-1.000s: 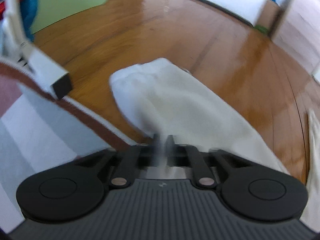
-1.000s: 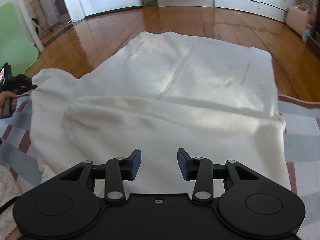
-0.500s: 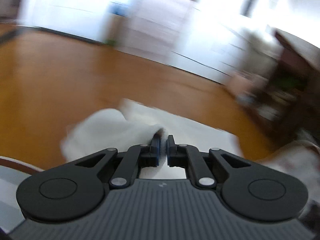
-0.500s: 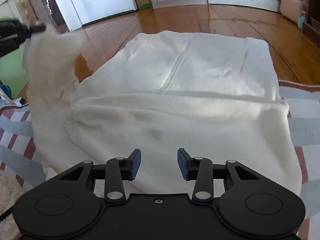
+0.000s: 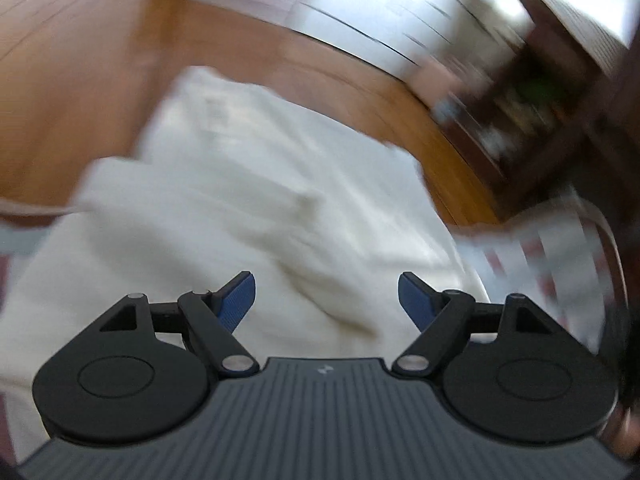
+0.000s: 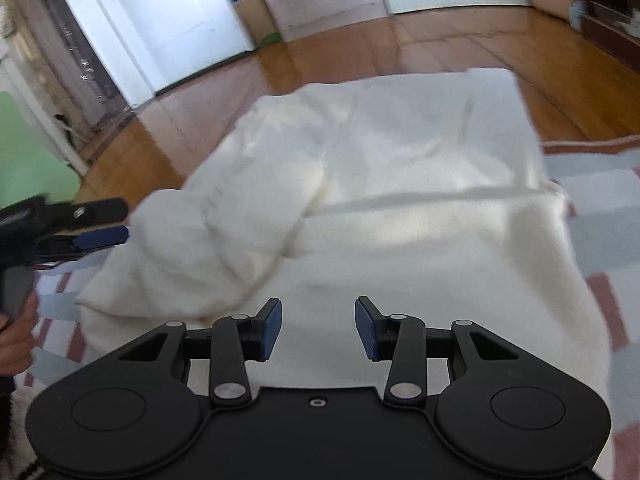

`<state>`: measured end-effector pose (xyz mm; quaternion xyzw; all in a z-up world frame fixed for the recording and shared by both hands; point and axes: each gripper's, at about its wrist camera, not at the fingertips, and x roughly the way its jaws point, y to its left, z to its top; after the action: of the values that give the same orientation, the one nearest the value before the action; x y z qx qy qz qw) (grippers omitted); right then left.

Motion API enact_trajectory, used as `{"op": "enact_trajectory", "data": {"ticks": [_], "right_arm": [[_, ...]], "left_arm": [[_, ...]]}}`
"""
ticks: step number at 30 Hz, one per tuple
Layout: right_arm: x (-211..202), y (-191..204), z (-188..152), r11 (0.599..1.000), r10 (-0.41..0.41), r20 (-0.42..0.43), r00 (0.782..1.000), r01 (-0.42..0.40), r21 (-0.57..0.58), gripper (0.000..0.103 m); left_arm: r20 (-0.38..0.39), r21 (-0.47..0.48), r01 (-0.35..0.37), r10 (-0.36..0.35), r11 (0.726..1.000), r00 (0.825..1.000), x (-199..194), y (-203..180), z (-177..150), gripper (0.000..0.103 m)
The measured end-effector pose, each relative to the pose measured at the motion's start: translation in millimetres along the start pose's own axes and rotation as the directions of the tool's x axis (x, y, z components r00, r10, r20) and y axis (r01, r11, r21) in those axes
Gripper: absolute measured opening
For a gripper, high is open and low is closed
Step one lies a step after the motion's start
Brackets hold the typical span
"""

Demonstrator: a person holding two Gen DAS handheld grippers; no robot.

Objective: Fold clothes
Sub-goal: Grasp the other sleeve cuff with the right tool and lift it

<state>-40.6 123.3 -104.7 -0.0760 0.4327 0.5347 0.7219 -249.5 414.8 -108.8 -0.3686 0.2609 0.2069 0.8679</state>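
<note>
The left wrist view is smeared by motion, so the dark shelves beyond the far right corner of the garment are only a blur and their contents cannot be made out; no writing or brand can be read in either view, only a small pale mark on the left gripper's ribbed body.

One white garment lies spread flat, its far half on the wooden floor and its near half on the striped rug; its near edge is hidden behind the body of the right gripper; one sleeve lies folded in over the garment's left side, bunched and rumpled.

Two grippers show, each with two blue-padded fingers; the right gripper hangs over the garment's near part with its fingers spread apart and nothing between them; the left gripper also has its fingers wide apart and released, above the garment; in the right wrist view it sits just beside the garment's left edge, close to the folded sleeve, though whether it touches the cloth cannot be told; part of the hand holding it is cut off by the frame's left edge.

A white door and a green panel stand beyond the garment's far left.
</note>
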Motion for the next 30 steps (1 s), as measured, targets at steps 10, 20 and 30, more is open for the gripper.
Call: {"op": "enact_trajectory", "data": {"ticks": [10,20,30], "right_arm": [[75.7,95.7,28.4,0.908,-0.011,0.026,1.0,0.021,-0.418,0.084],[42.6,78.5,36.7,0.932,-0.183,0.288,0.94,0.259,-0.254,0.01],[-0.2,-8.5,-36.5,0.956,-0.289,0.02,0.957,0.288,0.053,0.021]], "left_arm": [[-0.151,-0.315,-0.208,0.167,0.926,0.974,15.4,96.5,-8.5,0.075],[-0.135,-0.365,-0.173,0.132,0.915,0.982,2.6,103.5,-9.4,0.075],[-0.037,-0.153,-0.192,0.189,0.969,0.981,-19.1,69.0,10.3,0.078]]}}
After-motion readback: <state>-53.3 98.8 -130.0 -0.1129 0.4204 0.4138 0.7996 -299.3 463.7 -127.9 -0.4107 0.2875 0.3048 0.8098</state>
